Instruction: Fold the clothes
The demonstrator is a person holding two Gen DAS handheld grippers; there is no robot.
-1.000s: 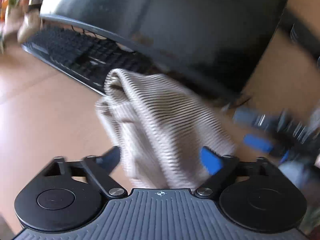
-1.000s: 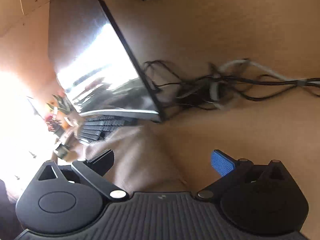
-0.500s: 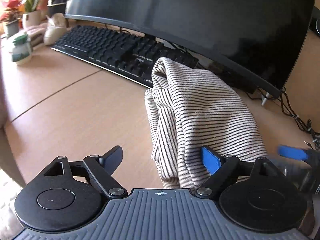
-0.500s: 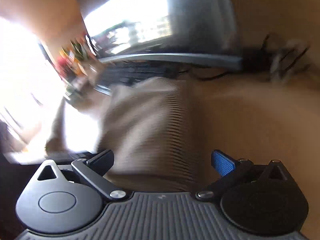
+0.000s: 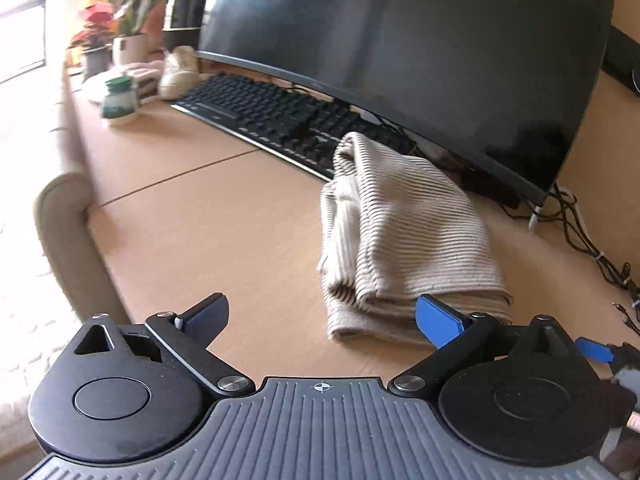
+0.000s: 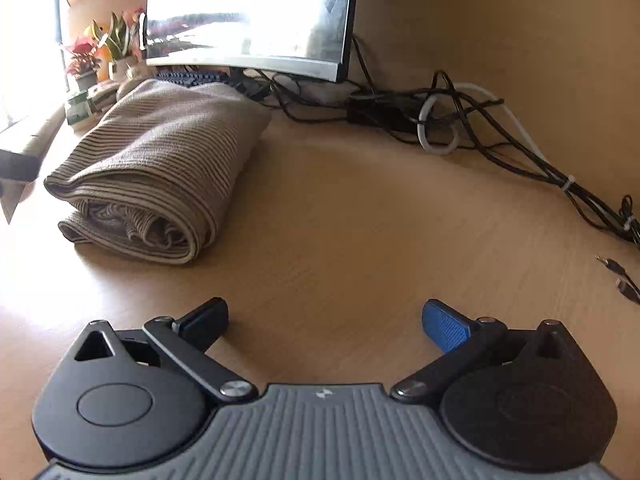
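A beige striped garment [image 5: 404, 232] lies folded into a thick bundle on the wooden desk [image 5: 208, 216], its far end against the keyboard. My left gripper [image 5: 320, 320] hovers just in front of the bundle's near end; its jaws are opening wide and nothing is between them. From the right wrist view the same garment [image 6: 160, 164] sits to the upper left, with rolled layers showing at its near end. Over bare desk to the bundle's right, my right gripper [image 6: 326, 322] stands open and empty. Its blue fingertip [image 5: 596, 350] shows at the left view's right edge.
A black keyboard [image 5: 280, 120] and a curved monitor [image 5: 400, 48] stand behind the garment. Tangled cables [image 6: 460, 128] run along the back right of the desk, with loose plugs [image 6: 620, 276] at the right. Potted plants [image 5: 108, 28], a jar [image 5: 118, 100] and a sofa arm [image 5: 64, 216] are on the left.
The left gripper let go of the garment, opened wider and drew back from it. The right gripper rolled upright and swung round to face the folded bundle lying on the desk.
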